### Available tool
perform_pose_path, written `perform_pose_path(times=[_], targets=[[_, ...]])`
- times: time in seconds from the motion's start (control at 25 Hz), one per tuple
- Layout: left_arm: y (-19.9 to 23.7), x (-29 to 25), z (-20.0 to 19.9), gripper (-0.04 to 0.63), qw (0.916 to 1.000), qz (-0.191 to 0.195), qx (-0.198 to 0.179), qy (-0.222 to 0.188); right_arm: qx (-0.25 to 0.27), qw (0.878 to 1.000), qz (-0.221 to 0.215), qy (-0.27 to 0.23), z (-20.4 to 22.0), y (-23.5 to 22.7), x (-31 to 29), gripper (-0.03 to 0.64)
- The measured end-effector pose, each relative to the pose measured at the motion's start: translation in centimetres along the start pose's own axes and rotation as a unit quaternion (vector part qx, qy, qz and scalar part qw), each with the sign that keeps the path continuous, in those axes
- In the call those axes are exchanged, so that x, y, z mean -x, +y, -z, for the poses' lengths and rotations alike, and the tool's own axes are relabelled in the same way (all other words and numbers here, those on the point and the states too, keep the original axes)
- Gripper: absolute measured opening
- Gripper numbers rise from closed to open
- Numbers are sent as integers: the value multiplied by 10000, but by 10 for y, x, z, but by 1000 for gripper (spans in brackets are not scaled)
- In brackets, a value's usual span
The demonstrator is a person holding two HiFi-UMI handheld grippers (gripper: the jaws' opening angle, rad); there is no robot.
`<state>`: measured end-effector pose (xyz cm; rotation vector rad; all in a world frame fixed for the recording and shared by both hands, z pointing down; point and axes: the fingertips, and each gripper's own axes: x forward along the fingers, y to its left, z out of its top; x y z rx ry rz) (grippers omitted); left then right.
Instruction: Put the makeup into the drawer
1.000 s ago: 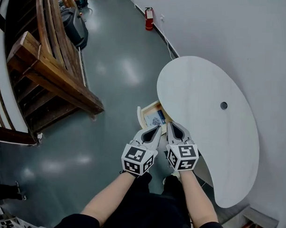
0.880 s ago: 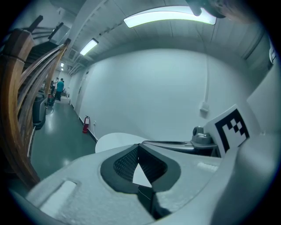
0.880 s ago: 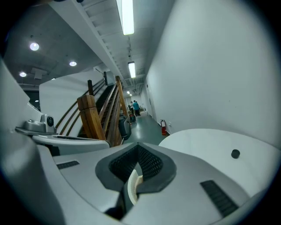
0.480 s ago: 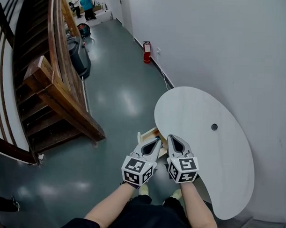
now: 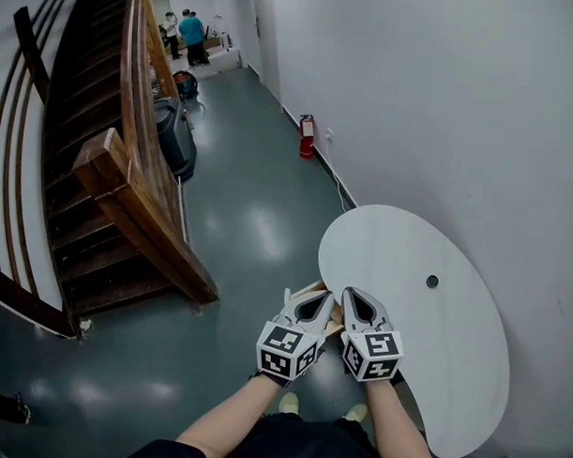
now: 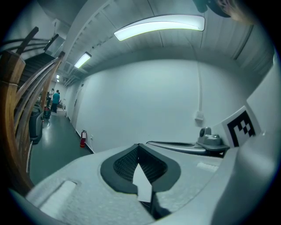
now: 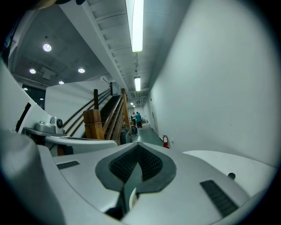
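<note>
My left gripper (image 5: 324, 296) and my right gripper (image 5: 348, 293) hang side by side in the head view, held out at about waist height. Both are shut with nothing between the jaws. The left gripper view shows its dark pads meeting at the tip (image 6: 138, 146), and the right gripper view shows the same (image 7: 138, 146). Just beyond the fingertips a corner of the open wooden drawer (image 5: 303, 292) pokes out from under the white oval table (image 5: 424, 322). The grippers hide the drawer's inside. No makeup is in sight.
A grey wall runs along the right behind the table. A wooden staircase (image 5: 128, 199) fills the left, with a black bin (image 5: 174, 135) at its foot. A red fire extinguisher (image 5: 307, 137) stands by the wall. People (image 5: 190, 27) stand far down the green-floored corridor.
Both grippers have risen together, still shut. The head view has tilted up along the corridor, and the drawer's inside, visible a second ago, is now covered by the grippers.
</note>
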<state>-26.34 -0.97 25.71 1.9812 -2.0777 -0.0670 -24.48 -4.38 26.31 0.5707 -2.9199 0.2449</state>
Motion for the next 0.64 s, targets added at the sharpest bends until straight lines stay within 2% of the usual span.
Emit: perform_pose_path(times=[0.64], targets=[[-3, 9, -9, 8, 9998, 34, -107, -133, 53, 9999, 46, -149, -8, 7, 7, 14]])
